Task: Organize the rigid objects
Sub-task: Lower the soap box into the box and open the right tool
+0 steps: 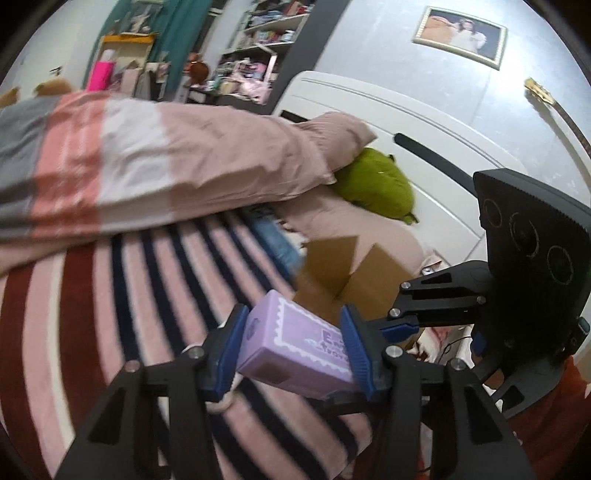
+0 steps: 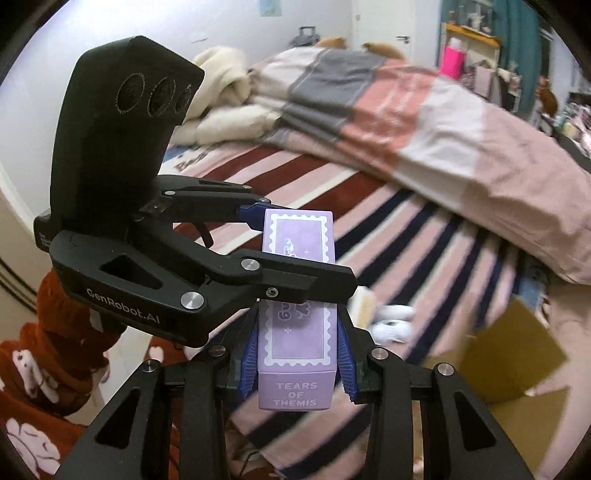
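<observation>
I have the purple box (image 2: 297,334) in mid-air above the striped bed (image 2: 424,236), both tongs pinching it: right tongs (image 2: 299,363) near its printed end, left tongs (image 1: 295,339) across it. It looks light, stiff cardboard with slick faces; flat sides grip best.

You have two grippers in view, the left gripper (image 1: 295,347) and the right gripper (image 2: 299,354); between them there is one purple box (image 2: 297,332); beside the bed you see one cardboard box (image 1: 343,280) with its flaps open. On the bed you can count one striped blanket (image 1: 122,295), one folded duvet (image 1: 147,162) and one green plush toy (image 1: 376,184); on the wall there is one framed picture (image 1: 460,35); by the far wall you see one bright pink item (image 2: 452,59), too small to name.
</observation>
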{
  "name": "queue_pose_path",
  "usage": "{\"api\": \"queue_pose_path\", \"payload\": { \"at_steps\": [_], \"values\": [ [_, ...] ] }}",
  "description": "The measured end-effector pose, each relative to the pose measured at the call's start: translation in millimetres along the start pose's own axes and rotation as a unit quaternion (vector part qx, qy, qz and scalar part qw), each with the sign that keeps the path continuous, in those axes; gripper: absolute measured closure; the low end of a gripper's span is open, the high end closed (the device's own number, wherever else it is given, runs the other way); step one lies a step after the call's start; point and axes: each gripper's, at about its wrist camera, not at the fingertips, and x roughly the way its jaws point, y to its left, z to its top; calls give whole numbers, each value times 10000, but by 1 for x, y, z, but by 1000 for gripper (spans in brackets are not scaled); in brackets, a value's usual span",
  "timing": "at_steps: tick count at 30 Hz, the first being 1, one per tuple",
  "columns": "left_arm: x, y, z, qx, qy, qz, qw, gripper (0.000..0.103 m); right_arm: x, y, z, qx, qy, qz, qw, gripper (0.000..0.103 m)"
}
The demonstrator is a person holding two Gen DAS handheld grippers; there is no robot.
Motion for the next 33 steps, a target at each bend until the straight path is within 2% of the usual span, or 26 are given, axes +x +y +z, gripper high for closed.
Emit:
{"api": "queue_pose_path", "payload": {
  "at_steps": [3,8,11,13,14,15,17,18,24,26,30,33],
  "values": [
    [29,-27,24,194,128,-171,9996,54,-22,-27,-7,138,-27,-229,9996,71],
    [93,-67,46,489,697,-407,9955,55,-40,-83,-31,668,278,-462,9963,71],
    [132,-84,47,626,1096,-353,9914,54,-35,-104,-48,898,504,-599,9929,71],
    [150,-91,46,661,1303,-166,9891,53,-28,-115,-58,1037,626,-720,9900,70],
    [155,-94,47,702,1352,-50,9883,48,-24,-117,-62,1086,705,-850,9879,69],
    [159,-97,48,781,1375,107,9874,35,-21,-119,-66,1125,771,-988,9857,68],
    [156,-98,49,862,1257,235,9880,20,-14,-121,-73,1159,872,-1127,9830,46],
    [149,-97,49,874,1159,269,9890,20,-14,-121,-75,1147,864,-1154,9829,44],
    [102,-71,49,611,728,444,9945,20,-21,-104,-69,1052,496,-1054,9876,44],
    [85,-61,46,554,606,629,9946,20,-26,-88,-61,938,311,-991,9902,44],
    [40,-33,33,394,345,1008,9935,20,-18,-51,-39,679,6,-601,9959,44],
    [13,-10,20,278,195,1318,9907,20,-3,-17,-24,388,-62,-293,9988,44]
  ]
}}
